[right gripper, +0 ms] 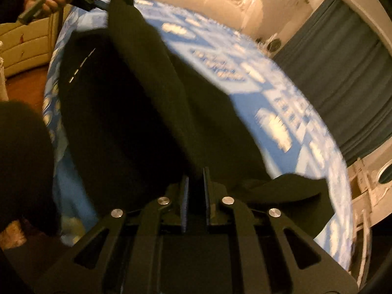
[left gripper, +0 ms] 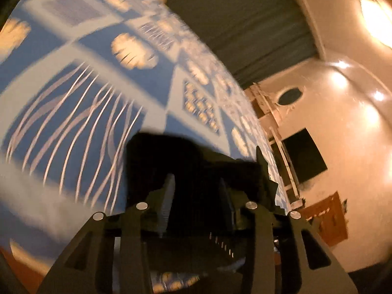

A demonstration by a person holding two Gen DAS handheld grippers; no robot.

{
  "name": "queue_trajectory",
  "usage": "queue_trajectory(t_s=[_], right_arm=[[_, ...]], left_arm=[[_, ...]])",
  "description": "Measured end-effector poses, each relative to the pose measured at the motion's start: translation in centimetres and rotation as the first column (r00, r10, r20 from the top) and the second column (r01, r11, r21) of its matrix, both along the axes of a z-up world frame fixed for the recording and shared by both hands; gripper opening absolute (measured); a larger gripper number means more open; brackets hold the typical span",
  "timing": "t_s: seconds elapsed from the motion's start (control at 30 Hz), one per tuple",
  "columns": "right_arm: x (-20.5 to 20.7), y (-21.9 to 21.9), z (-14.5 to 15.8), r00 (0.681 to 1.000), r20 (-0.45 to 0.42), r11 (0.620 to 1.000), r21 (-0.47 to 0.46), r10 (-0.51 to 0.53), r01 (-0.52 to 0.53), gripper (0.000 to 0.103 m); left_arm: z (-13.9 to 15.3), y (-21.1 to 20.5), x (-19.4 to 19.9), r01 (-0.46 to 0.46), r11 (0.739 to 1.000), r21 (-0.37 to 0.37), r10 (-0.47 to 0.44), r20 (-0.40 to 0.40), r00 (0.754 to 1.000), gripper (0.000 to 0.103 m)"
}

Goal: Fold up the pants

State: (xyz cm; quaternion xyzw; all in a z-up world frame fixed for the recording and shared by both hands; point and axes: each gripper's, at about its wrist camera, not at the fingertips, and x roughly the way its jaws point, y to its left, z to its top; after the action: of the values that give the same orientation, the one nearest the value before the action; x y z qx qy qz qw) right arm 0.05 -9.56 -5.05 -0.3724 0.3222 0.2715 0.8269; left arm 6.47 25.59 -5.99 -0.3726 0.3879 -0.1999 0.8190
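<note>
dark pants [right gripper: 137, 112] on blue bedspread [right gripper: 281, 103], right claw [right gripper: 196, 191] pinching fabric

Both views are dim and warm-toned, lit by yellowish indoor light; in the left wrist view a lamp [left gripper: 378, 22] at the upper right blows out into a white-orange glare, and smaller hot spots gleam on the glossy cream wall [left gripper: 343, 112] below it; motion blur smears the blue patterned bedcover [left gripper: 80, 78] in both views, streaking its pale motifs; the dark pants [right gripper: 127, 103] swallow detail and read as near-black with no visible folds; fisheye distortion bends the bed edge and the grey curtain [right gripper: 343, 78], and black vignetting rims the corners.
</note>
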Motion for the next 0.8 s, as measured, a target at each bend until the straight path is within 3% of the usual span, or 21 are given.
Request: queue_trajectory(t_s=[0.07, 0.17, 0.27, 0.37, 0.4, 0.53, 0.63, 0.8], right_arm=[[-0.4, -0.4, -0.2, 0.999, -0.031, 1.0, 0.022, -0.02, 0.02, 0.024], [-0.6, -1.7, 0.6, 0.985, -0.14, 0.984, 0.137, -0.096, 0.115, 0.031], [0.6, -4.1, 1.5, 0.921, -0.344, 0.9, 0.321, -0.181, 0.296, 0.055], [1.7, -7.3, 1.9, 0.82, -0.53, 0.723, 0.479, -0.214, 0.498, 0.059], [2.0, -8.5, 1.8, 0.776, -0.593, 0.636, 0.519, -0.213, 0.571, 0.063], [3.2, -10.6, 0.5, 0.664, -0.722, 0.415, 0.552, -0.195, 0.723, 0.066], [3.5, -11.2, -0.9, 0.6, -0.778, 0.307, 0.534, -0.186, 0.788, 0.067], [4.0, -10.9, -1.3, 0.579, -0.793, 0.232, 0.536, -0.192, 0.812, 0.074]], left_arm=[[-1.0, 0.3, -1.8, -0.042, 0.999, -0.031, 0.04, -0.045, 0.998, 0.051], [-2.3, 1.5, -4.2, -0.144, 0.982, -0.12, 0.132, -0.099, 0.986, 0.054], [-2.7, 1.6, -5.6, -0.198, 0.963, -0.183, 0.178, -0.117, 0.977, 0.057], [-2.5, 0.3, -5.9, -0.218, 0.963, -0.161, 0.198, -0.131, 0.971, 0.063], [-2.5, 0.0, -6.0, -0.229, 0.959, -0.169, 0.207, -0.135, 0.969, 0.063], [-2.7, -1.5, -6.6, -0.278, 0.94, -0.2, 0.249, -0.156, 0.956, 0.063], [-3.0, -2.8, -6.5, -0.299, 0.934, -0.196, 0.265, -0.18, 0.947, 0.069], [-3.8, -4.1, -7.0, -0.325, 0.934, -0.15, 0.294, -0.196, 0.935, 0.073]])
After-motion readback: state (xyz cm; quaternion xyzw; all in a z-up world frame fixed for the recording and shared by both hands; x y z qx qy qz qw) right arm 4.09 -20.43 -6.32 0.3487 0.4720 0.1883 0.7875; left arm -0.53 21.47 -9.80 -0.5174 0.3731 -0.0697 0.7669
